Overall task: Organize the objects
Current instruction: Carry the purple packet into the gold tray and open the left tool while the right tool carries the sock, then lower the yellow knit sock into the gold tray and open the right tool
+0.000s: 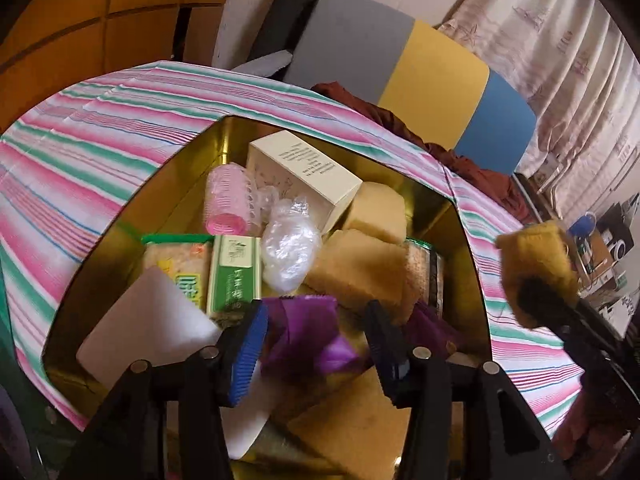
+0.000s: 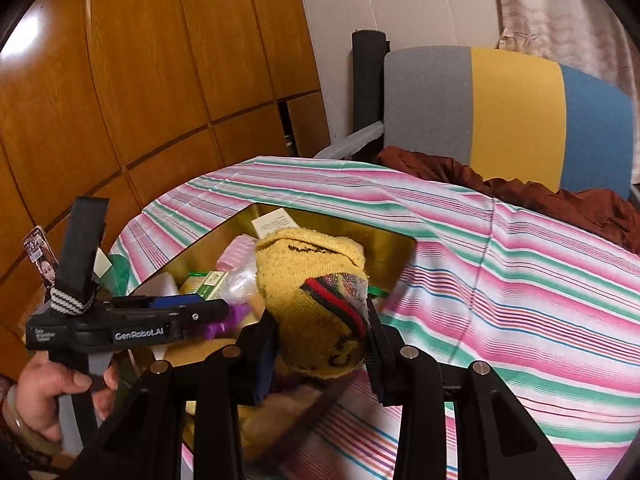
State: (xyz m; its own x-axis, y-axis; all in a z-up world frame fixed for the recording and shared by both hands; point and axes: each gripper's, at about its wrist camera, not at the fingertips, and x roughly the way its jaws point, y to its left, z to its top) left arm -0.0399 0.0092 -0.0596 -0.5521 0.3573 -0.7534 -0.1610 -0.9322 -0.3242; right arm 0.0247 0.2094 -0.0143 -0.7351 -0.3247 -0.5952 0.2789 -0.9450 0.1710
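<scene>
My pads (image 1: 246,356) are ribbed blue plastic. At twelve o'clock the tin (image 1: 460,248) is glossy gold metal; the sock (image 2: 316,300) is rough knitted cloth.

"GenRobot.AI" is read in white on the side of the left gripper (image 2: 224,312) body, with a smaller label beside it too small to make out. Print on the cream box (image 1: 304,176) and green packet (image 1: 234,272) is seen but stays illegible.

The gold tin's (image 1: 460,240) near side hides behind the gripper at the lower frame edge; the cream box's (image 1: 304,168) print is unreadably small.
</scene>
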